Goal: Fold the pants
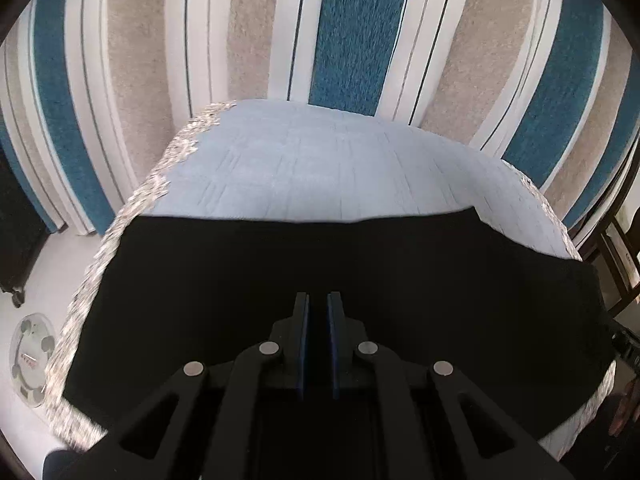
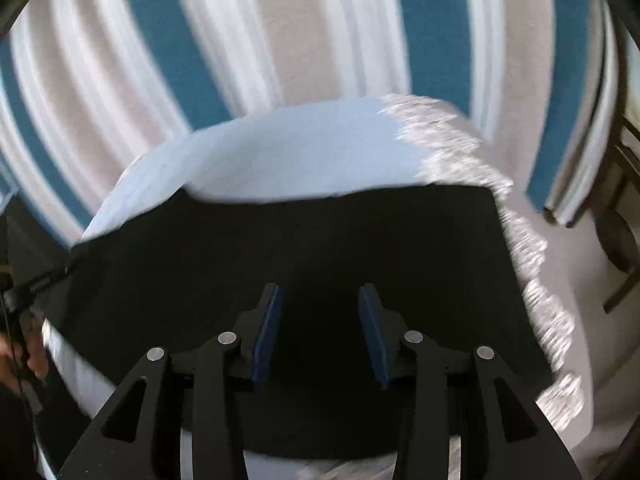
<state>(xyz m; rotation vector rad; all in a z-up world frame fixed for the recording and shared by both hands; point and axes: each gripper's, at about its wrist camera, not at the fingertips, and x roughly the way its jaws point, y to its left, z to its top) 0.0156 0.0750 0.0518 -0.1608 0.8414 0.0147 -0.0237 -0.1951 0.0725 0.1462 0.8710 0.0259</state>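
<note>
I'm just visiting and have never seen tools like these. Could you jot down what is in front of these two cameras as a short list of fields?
surface: small table under a pale blue cloth with a fringed edge
garment: black pants, lying flat across the near part of the cloth
left gripper: jaws nearly together, nothing seen between them, above the pants
right gripper: jaws apart, nothing between them, above the pants
floor: rug striped teal, beige and white
picture quality: right view blurred
</note>
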